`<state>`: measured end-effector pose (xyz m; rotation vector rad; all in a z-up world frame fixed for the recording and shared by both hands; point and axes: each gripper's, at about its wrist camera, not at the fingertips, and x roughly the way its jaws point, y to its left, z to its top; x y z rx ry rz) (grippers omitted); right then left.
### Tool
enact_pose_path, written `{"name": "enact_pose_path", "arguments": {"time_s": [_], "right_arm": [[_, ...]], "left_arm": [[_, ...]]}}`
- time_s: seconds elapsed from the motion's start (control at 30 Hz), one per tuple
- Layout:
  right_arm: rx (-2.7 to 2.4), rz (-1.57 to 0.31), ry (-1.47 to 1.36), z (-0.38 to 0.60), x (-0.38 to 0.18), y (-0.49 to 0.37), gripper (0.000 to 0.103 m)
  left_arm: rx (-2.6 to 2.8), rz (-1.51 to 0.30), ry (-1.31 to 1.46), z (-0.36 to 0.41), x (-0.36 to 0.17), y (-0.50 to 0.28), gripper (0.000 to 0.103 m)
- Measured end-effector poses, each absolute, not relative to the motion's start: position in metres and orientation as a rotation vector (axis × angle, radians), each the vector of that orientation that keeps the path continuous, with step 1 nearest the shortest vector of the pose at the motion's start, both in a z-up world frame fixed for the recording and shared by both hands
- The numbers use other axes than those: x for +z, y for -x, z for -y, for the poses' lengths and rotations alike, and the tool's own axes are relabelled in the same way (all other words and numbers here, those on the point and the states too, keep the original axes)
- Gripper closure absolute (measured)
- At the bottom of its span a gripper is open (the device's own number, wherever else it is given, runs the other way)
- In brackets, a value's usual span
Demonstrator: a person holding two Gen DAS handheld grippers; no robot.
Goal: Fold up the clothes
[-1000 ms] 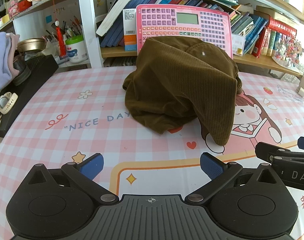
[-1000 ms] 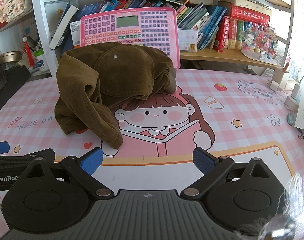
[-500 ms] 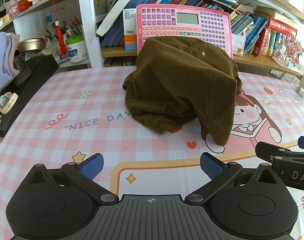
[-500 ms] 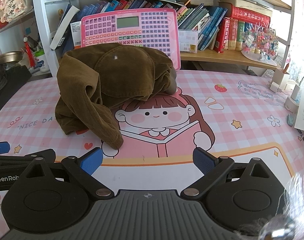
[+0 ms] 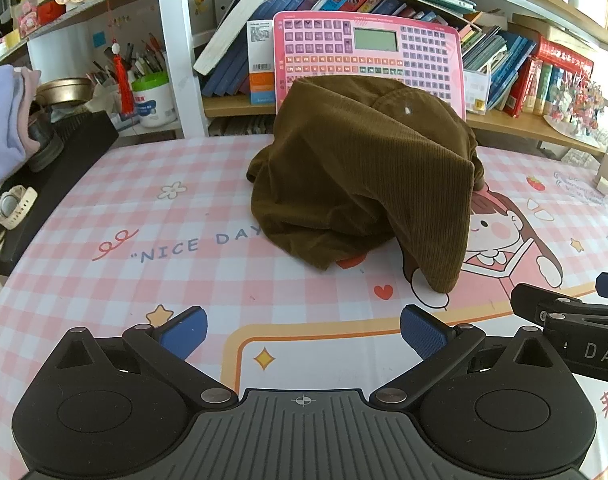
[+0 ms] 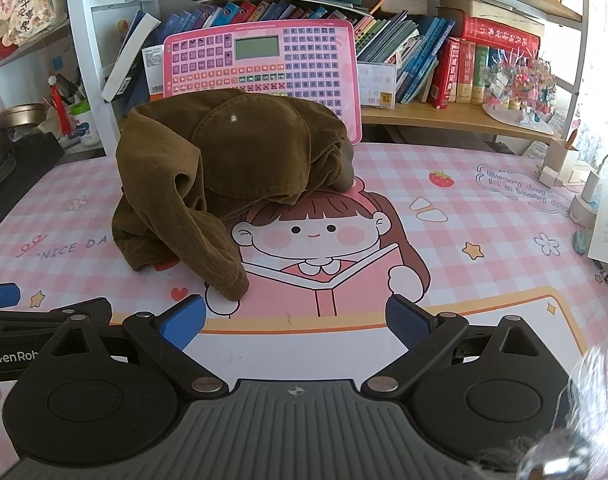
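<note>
A brown corduroy garment (image 5: 359, 176) lies bunched in a heap on the pink checked table mat (image 5: 176, 216), one sleeve hanging toward me. The right wrist view shows the same garment (image 6: 224, 168) left of centre. My left gripper (image 5: 302, 332) stands open near the mat's front edge, well short of the heap, nothing between its blue pads. My right gripper (image 6: 296, 320) is likewise open and empty, with the sleeve end just beyond its left fingertip (image 6: 184, 320). Each gripper shows at the edge of the other's view.
A pink toy keyboard (image 5: 367, 56) leans against the bookshelf behind the heap. Books (image 6: 463, 68) fill the shelf. A black box (image 5: 56, 172) with a watch and folded lilac clothes (image 5: 4, 120) sits at the left. Chargers and papers (image 6: 591, 200) lie at the right edge.
</note>
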<state>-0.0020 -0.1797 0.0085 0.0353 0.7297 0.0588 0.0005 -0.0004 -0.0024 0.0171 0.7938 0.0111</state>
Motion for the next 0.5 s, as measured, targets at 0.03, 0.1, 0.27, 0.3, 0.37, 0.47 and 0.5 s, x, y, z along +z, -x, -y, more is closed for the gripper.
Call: {"name": "enact_pose_path", "arguments": {"time_s": [0.03, 0.1, 0.27, 0.3, 0.37, 0.47, 0.5], "right_arm": [[0.058, -0.730, -0.034, 0.1795, 0.0088, 0.0020, 0.006], [0.058, -0.729, -0.031, 0.1789, 0.0094, 0.0021, 0.006], [0.054, -0.727, -0.030, 0.1774, 0.0106, 0.0023, 0.006], [0.054, -0.727, -0.031, 0.1771, 0.0108, 0.0024, 0.006], [0.052, -0.727, -0.031, 0.1766, 0.0110, 0.0027, 0.006], [0.050, -0.726, -0.034, 0.1760, 0.0115, 0.0035, 0.006], [0.050, -0.726, -0.035, 0.1758, 0.0117, 0.0039, 0.006]], "left_arm": [[0.011, -0.794, -0.016, 0.0002, -0.0022, -0.0005, 0.000], [0.010, -0.793, -0.014, -0.0002, -0.0018, -0.0008, 0.000], [0.010, -0.790, -0.016, -0.0008, -0.0012, -0.0004, 0.000], [0.010, -0.791, -0.017, -0.0009, -0.0012, -0.0004, 0.000], [0.009, -0.791, -0.018, -0.0013, -0.0010, -0.0003, 0.000], [0.008, -0.788, -0.019, -0.0022, -0.0008, 0.0000, 0.000], [0.006, -0.786, -0.019, -0.0026, -0.0005, 0.0003, 0.000]]}}
